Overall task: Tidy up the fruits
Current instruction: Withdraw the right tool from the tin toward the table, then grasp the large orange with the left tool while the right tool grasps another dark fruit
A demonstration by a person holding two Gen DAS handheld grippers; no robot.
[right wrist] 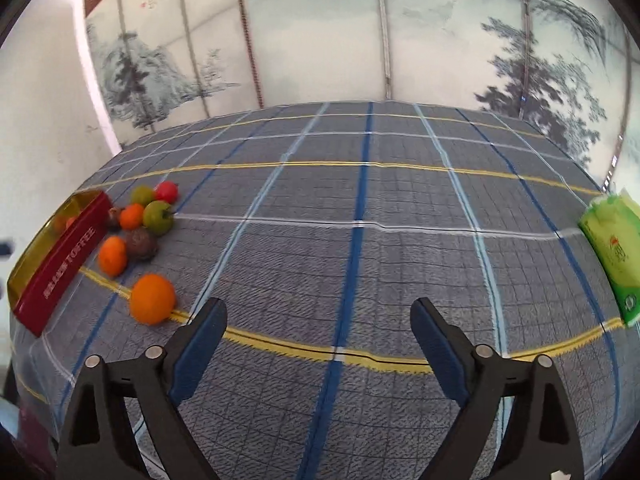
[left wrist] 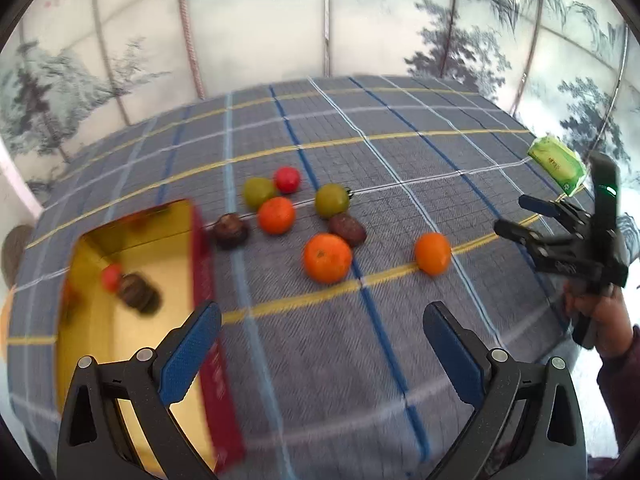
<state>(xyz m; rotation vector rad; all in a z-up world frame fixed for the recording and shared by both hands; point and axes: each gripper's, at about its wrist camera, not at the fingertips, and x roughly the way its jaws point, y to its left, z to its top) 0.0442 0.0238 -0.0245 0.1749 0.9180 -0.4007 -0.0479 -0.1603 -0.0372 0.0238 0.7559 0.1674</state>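
My left fingers (left wrist: 322,354) were spread wide with nothing between them, hanging over the checked cloth of the bench (left wrist: 400,140) right at the red tin (left wrist: 208,280), one pad over its near wall. My right fingers (right wrist: 318,344) stood just as wide, also bare, angled down at open cloth. From the left camera I could see that right tool out by the bench's right edge, a hand (left wrist: 592,308) wrapped round its grip.

Nearest my right side sat a lone orange (right wrist: 153,299), on the yellow stripe, apart from the rest; I judged it the obvious next pick, since the spread looked ample for it. Beyond it, toward the tin, the pile: two more oranges, two green tomatoes (left wrist: 331,200), a red tomato (left wrist: 287,179), and two dark passion fruits (left wrist: 347,230), one almost touching the tin wall. Inside the gold-lined tin lay a red one and a dark one, blurred, so sorting was under way but mostly ahead. A green tissue pack (right wrist: 612,256) lay at the far right edge, clear of everything.
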